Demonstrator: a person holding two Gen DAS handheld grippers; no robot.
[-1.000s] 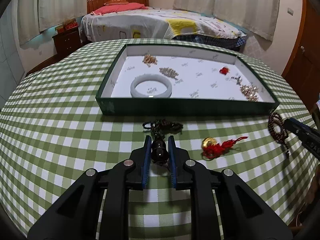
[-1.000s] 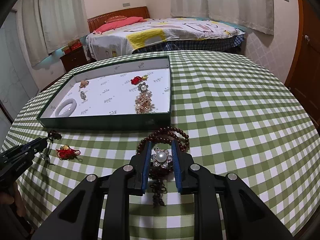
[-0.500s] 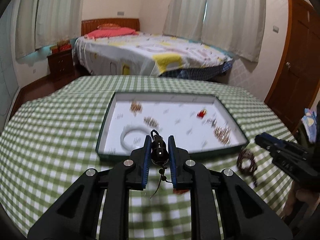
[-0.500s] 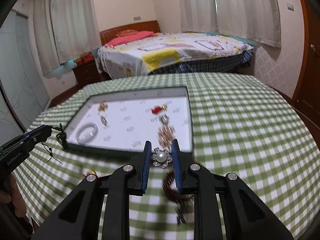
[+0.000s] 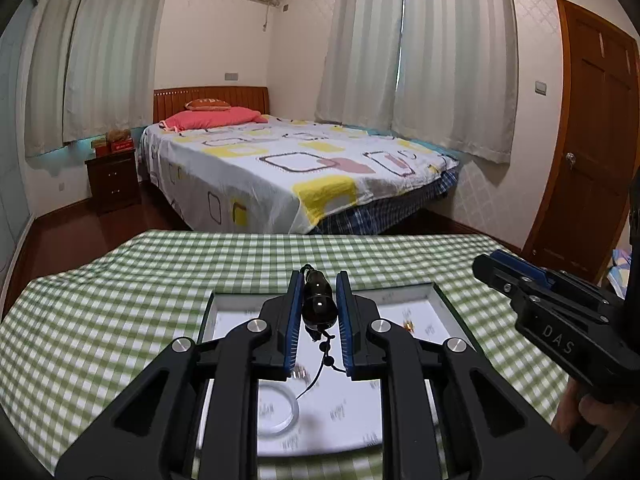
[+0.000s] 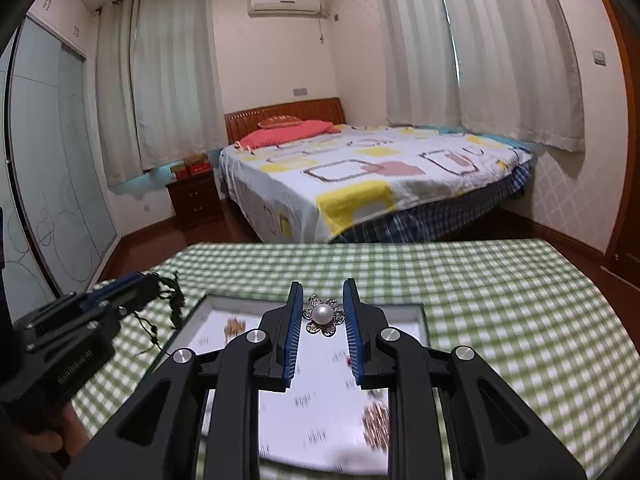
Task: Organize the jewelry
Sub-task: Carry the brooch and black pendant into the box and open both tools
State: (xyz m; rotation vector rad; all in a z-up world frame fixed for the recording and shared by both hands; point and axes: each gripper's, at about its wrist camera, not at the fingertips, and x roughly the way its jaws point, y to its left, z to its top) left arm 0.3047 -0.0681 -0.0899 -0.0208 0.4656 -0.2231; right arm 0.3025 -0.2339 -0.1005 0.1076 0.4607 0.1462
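Left wrist view: the left claw [image 5: 318,312] is seen clamped on a dark bead pendant [image 5: 318,306], held above the green-rimmed tray [image 5: 448,300] on the checked tabletop [image 5: 100,320]. A thin black cord [image 5: 320,364] hangs loose below the pads. A pale bangle [image 5: 278,408] lies on the tray floor beneath. The pendant is judged light, hard and smooth, likely to slip; a hold across the bead body is better than on the limp cord, which may snag.

Right wrist view: the right claw [image 6: 322,316] is seen closed on a pearl flower brooch [image 6: 322,315], gripped by its petal edges over the same tray [image 6: 424,320]. The brooch is judged small, stiff and fragile at the petals; light pressure is advised. A gold cluster [image 6: 234,326] lies in the tray.
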